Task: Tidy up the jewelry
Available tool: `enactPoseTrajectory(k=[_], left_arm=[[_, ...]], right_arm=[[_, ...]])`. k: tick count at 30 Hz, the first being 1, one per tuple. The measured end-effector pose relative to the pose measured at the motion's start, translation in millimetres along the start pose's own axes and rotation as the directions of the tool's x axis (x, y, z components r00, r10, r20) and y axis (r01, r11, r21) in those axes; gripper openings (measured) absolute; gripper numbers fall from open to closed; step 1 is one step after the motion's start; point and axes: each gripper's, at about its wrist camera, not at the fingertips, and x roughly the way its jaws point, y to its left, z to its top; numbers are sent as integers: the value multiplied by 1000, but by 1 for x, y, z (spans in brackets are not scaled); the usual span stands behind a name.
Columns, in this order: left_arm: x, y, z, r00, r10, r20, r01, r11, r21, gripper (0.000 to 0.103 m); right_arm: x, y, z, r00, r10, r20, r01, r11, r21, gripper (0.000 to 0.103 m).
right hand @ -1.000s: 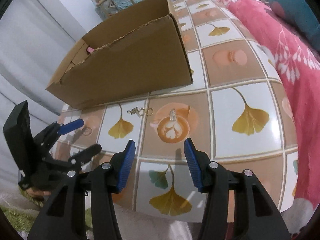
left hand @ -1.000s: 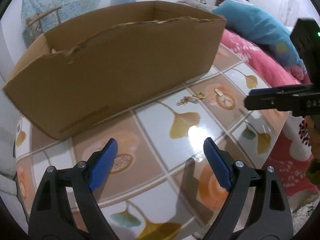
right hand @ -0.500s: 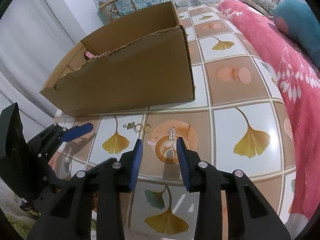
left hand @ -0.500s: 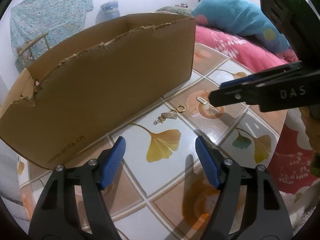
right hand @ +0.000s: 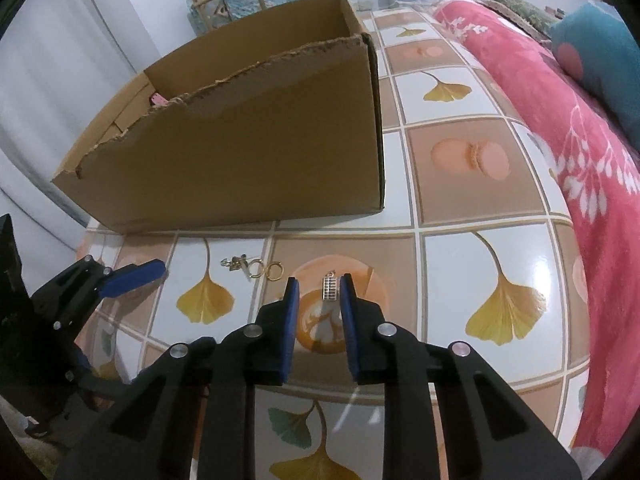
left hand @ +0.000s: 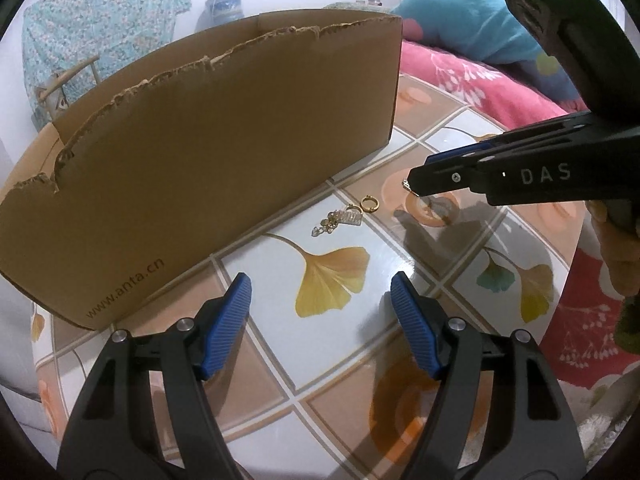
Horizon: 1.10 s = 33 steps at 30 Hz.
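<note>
Right tool [right hand: 319,294] jaws just closing, narrow gap left, not yet clenched; small silver charm [right hand: 329,288] lies between fingertips, close against right pad, contact unclear; gold ring [right hand: 275,271] and tangled earring cluster [right hand: 240,265] on counter [right hand: 460,364] just left of tool tip; left tool [left hand: 320,292] released, jaws wide, nothing between; cardboard box [right hand: 248,152] beyond both tools; pink bedspread [right hand: 560,112] to right.
</note>
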Motion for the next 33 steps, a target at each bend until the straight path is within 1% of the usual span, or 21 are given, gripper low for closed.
enactPoseTrajectory(k=[2, 7, 9, 10, 11, 12, 15, 17, 18, 25, 28, 29, 31, 33], left_arm=[[0, 1, 0, 1000, 1, 4, -1, 1000, -4, 69], [-4, 3, 4, 999, -7, 42, 8, 1000, -8, 68], [-3, 3, 5, 999, -17, 50, 17, 1000, 3, 55], [-1, 2, 7, 998, -25, 50, 24, 1000, 13, 54], [1, 0, 9, 998, -28, 50, 26, 999, 26, 48], [3, 0, 11, 998, -30, 48, 29, 999, 39, 40], [10, -5, 16, 999, -11, 40, 7, 996, 88, 28], [14, -6, 19, 999, -6, 33, 2, 994, 113, 23], [16, -6, 20, 1000, -2, 29, -1, 993, 120, 22], [23, 1, 28, 1000, -22, 6, 21, 994, 111, 22], [25, 4, 30, 999, -47, 0, 47, 993, 107, 9], [25, 4, 30, 999, -51, -2, 51, 993, 110, 3], [25, 2, 30, 999, -46, 0, 46, 991, 123, 3], [24, 1, 29, 999, -50, 0, 49, 990, 131, 0]], right_arm=[[1, 2, 1, 1000, 1, 1, -1, 1000, -7, 21], [-1, 1, -1, 1000, 8, 7, -8, 1000, -5, 21], [-1, 0, -2, 1000, 19, 10, -19, 1000, 0, 21], [-1, -1, -2, 1000, 28, 12, -28, 1000, 0, 21], [-1, -1, -2, 999, 37, 14, -37, 999, -1, 21], [-1, -1, -2, 999, 44, 14, -44, 999, -3, 21], [-1, -1, -2, 998, 58, 15, -58, 998, -10, 21], [0, -2, -2, 998, 67, 15, -67, 998, -9, 21], [0, -2, -2, 997, 71, 15, -71, 997, -7, 21], [5, -5, -4, 995, 98, 13, -98, 995, 16, 21], [5, -8, -4, 995, 100, 13, -101, 995, 22, 21], [5, -8, -4, 995, 101, 14, -101, 995, 25, 21], [4, -10, -4, 995, 102, 16, -103, 994, 28, 21], [4, -9, -4, 995, 102, 15, -103, 994, 30, 21]])
